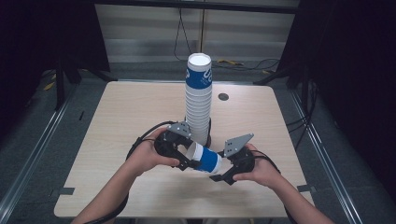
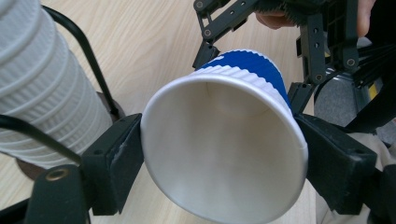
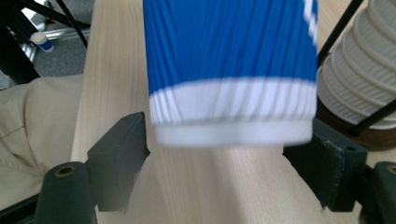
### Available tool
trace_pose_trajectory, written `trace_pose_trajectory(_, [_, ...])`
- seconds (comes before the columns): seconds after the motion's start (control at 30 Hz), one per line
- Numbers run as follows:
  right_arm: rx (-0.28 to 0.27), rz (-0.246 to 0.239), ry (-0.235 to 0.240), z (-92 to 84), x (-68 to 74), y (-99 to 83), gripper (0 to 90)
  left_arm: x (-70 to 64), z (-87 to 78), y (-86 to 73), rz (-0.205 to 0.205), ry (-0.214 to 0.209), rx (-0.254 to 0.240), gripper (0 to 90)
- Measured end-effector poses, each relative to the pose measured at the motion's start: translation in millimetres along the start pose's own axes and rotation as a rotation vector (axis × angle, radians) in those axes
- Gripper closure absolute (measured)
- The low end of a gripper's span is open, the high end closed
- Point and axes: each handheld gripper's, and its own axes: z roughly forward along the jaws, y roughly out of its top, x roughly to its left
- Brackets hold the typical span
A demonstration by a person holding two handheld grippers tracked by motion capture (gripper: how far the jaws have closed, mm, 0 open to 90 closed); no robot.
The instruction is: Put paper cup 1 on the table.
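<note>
Item: one blue-and-white paper cup [image 1: 205,159], lying on its side in the air just above the counter [image 1: 116,121], between your two hands and just in front of the tall stack of cups [image 1: 198,100]. Left gripper [image 1: 186,163]: you had its jaws closed on the cup's open rim, one jaw on each side, as the left gripper view showed [image 2: 224,144]. Right gripper [image 1: 223,175]: its jaws stood at the cup's base end [image 3: 231,70], wide apart; the right gripper view showed a gap at the near-left jaw, and contact at the other jaw could not be told. Step in hand, as judged: passing the single cup from one gripper to the other, or steadying it. Handling note: the wall was thin paper, so you did well to squeeze lightly at the rim; a hard pinch would likely have dented it. You needed the right jaws square on the ribbed base before the left let go.
</note>
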Motion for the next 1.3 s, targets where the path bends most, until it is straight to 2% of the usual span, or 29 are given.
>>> trace_pose_trajectory(0.07, [0.005,0.001,0.004,1.5,0.3,-1.5,19.5,0.2,-2.7,0.2,-0.01,0.005,0.002,19.3])
trace_pose_trajectory(0.1, [0.007,0.002,0.002,1.9,0.4,-1.7,19.5,1.1,-4.3,0.0,-0.001,0.014,0.019,19.3])
trace_pose_trajectory(0.17, [0.016,0.008,0.001,2.4,0.7,-2.3,18.8,1.3,-5.8,-0.5,-0.015,0.015,0.025,19.3])
trace_pose_trajectory(0.27, [0.042,0.003,-0.011,3.6,-0.3,-3.0,18.3,1.8,-7.7,-1.3,-0.009,0.026,0.059,19.3])
trace_pose_trajectory(0.33, [0.051,0.007,-0.014,3.9,-1.3,-3.7,18.0,1.7,-8.1,-2.2,-0.014,0.03,0.065,19.2])
trace_pose_trajectory(0.4, [0.059,0.01,-0.022,3.3,-1.9,-4.1,17.7,3.3,-9.6,-3.5,-0.017,0.044,0.107,19.1])
trace_pose_trajectory(0.5, [0.079,0.014,-0.035,3.3,-3.5,-5.1,16.4,4.3,-9.4,-5.5,-0.023,0.065,0.132,19.0])
trace_pose_trajectory(0.53, [0.09,0.021,-0.042,3.1,-3.5,-5.6,16.4,5.3,-10.0,-6.2,-0.011,0.076,0.165,18.9])
trace_pose_trajectory(0.6, [0.102,0.016,-0.049,2.2,-4.2,-6.7,16.4,5.3,-9.7,-7.7,-0.02,0.086,0.183,18.7])
trace_pose_trajectory(0.7, [0.107,0.02,-0.051,0.6,-5.3,-8.2,16.5,7.1,-12.4,-8.6,-0.008,0.096,0.223,18.5])
trace_pose_trajectory(0.83, [0.115,0.029,-0.054,0.2,-6.5,-10.2,15.8,8.5,-14.1,-10.2,-0.025,0.102,0.236,18.4])
trace_pose_trajectory(0.97, [0.118,0.029,-0.062,-0.3,-6.7,-11.0,15.1,12.0,-15.5,-11.3,-0.011,0.109,0.264,18.1])
trace_pose_trajectory(1.2, [0.132,0.031,-0.065,-0.2,-8.4,-12.5,15.1,14.6,-16.3,-13.9,-0.019,0.114,0.31,17.7])
trace_pose_trajectory(1.3, [0.128,0.035,-0.059,-0.1,-8.6,-12.7,15.1,15.6,-16.7,-15.6,-0.018,0.13,0.341,17.6])
